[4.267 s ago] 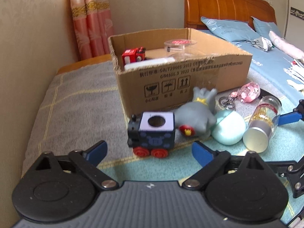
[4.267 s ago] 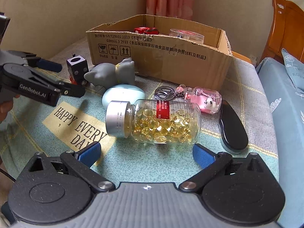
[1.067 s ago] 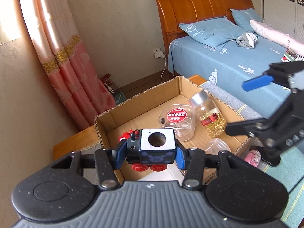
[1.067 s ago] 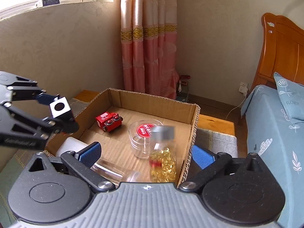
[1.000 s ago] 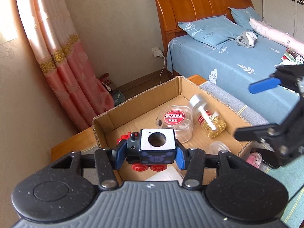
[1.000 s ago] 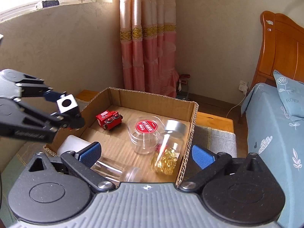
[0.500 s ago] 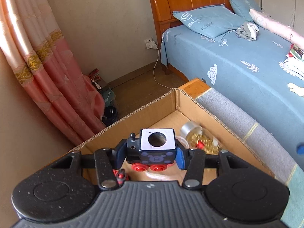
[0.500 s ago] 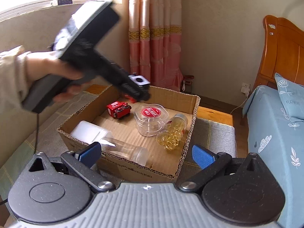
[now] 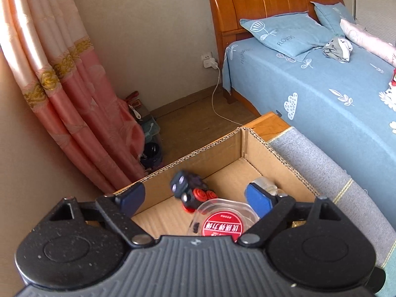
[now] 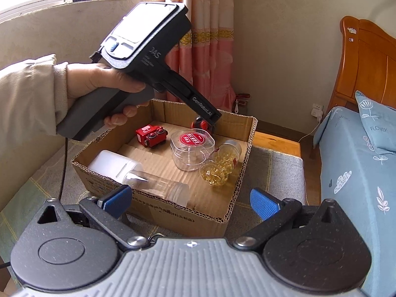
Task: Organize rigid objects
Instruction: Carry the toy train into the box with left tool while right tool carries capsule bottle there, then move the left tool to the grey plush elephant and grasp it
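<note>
The cardboard box (image 9: 222, 146) (image 10: 237, 173) sits on a grey cloth. The black toy train with red wheels (image 9: 191, 190) (image 10: 201, 124) lies tipped over in the box's far corner. My left gripper (image 9: 195, 198) hangs above it with jaws opening and nothing between them; in the right wrist view its tip (image 10: 212, 118) reaches into the box, held by a hand (image 10: 99, 81). My right gripper (image 10: 190, 201) is open and empty before the box's near wall. Inside also lie a red train (image 10: 151, 135), a red-lidded clear tub (image 9: 220, 222) (image 10: 191, 146) and a jar of golden capsules (image 10: 221, 162).
A white bottle (image 10: 111, 164) and a clear bottle (image 10: 158, 185) lie along the box's near wall. A bed with a blue sheet (image 9: 334, 94) (image 10: 358, 173) runs along the right. Pink curtains (image 9: 74, 99) hang behind the box. A charger cable (image 9: 217, 104) trails on the floor.
My left gripper carried the black train over the box and its jaws sprang apart; the train dropped into the far corner and tipped over. The right gripper stayed open and hardly moved.
</note>
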`<action>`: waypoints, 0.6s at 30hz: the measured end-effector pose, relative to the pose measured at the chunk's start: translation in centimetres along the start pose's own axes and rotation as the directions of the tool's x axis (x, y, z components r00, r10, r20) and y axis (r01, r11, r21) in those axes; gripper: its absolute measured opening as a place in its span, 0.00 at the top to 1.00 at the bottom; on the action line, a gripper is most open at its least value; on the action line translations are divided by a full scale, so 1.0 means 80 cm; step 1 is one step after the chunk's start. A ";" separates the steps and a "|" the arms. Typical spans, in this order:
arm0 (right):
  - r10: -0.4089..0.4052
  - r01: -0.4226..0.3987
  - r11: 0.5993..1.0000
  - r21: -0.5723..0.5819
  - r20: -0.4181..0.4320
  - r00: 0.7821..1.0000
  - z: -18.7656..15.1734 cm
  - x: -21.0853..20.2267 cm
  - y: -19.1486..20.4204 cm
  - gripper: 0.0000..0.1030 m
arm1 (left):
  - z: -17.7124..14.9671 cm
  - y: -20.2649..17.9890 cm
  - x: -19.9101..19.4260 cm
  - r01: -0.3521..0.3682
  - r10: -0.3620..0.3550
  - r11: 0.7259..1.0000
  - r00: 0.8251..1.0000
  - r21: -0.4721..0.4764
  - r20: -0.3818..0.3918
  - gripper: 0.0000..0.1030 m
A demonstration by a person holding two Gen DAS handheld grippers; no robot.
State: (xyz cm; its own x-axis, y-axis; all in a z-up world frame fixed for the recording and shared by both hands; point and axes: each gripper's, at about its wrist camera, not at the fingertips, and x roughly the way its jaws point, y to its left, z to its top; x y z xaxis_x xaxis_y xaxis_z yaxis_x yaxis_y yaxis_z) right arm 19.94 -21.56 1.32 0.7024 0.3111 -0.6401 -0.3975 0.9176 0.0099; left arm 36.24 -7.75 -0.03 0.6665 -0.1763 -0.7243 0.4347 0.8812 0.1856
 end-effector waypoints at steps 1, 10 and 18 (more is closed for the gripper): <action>0.002 -0.002 1.000 -0.001 -0.001 1.000 0.000 0.000 0.001 0.00 | 0.000 0.002 -0.004 0.009 -0.009 1.000 1.000 -0.003 0.001 0.12; -0.021 0.021 1.000 0.003 -0.023 1.000 -0.005 -0.008 0.019 0.00 | -0.025 0.018 -0.057 -0.004 0.005 0.999 0.999 -0.034 0.044 0.05; -0.046 0.047 0.998 0.039 -0.027 0.999 -0.024 -0.028 0.031 0.00 | -0.061 0.023 -0.124 -0.007 0.014 0.996 0.997 -0.085 0.082 0.02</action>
State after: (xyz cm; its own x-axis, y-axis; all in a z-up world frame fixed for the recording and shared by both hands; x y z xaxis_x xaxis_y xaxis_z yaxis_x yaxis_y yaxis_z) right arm 16.25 -20.48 1.32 0.7036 0.2615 -0.6607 -0.3408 0.9401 0.0092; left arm 27.45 -2.26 4.26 0.7197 -0.1993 -0.6651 0.3771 0.9165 0.1334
